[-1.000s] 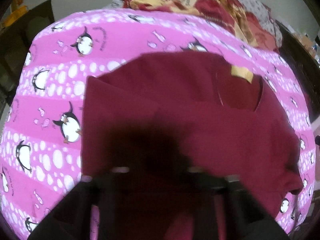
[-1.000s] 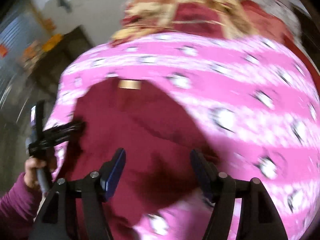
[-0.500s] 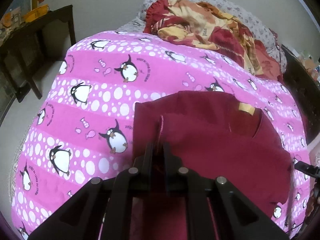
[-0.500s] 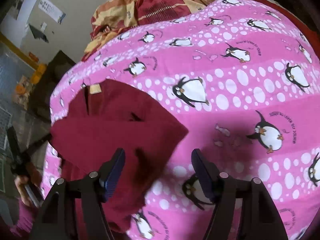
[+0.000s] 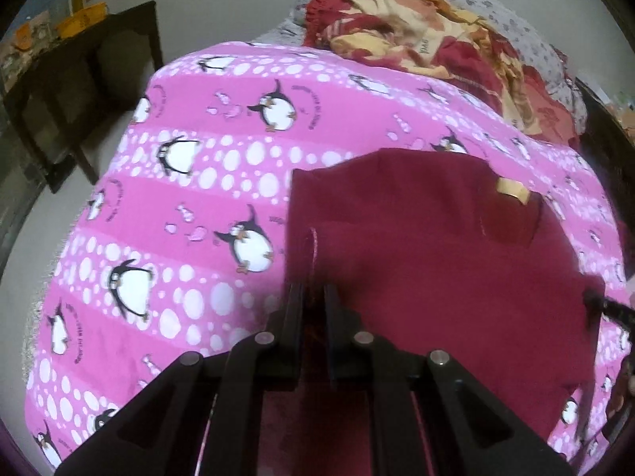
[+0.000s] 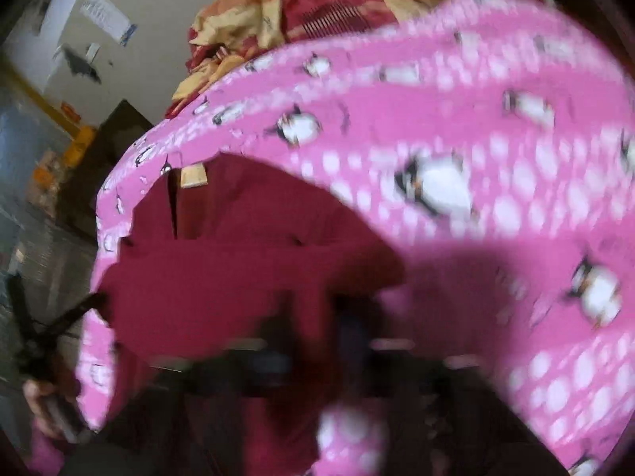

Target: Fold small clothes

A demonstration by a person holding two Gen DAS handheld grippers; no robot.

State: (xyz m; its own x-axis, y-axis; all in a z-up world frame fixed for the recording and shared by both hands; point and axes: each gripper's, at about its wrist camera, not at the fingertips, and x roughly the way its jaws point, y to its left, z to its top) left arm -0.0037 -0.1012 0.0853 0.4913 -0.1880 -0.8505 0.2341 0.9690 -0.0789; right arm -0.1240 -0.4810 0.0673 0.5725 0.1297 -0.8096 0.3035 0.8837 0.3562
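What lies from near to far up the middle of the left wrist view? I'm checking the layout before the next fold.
left gripper → maroon garment → pink penguin sheet → red-and-yellow blanket

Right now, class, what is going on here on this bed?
A person is folding a small maroon garment spread on a pink penguin-print sheet. The left tongs are shut on a pinched-up fold at the garment's near edge. The right tongs have just been closing at the garment's other near edge; that view is too blurred to tell if cloth is gripped. A crumpled red and yellow blanket lies at the far end.
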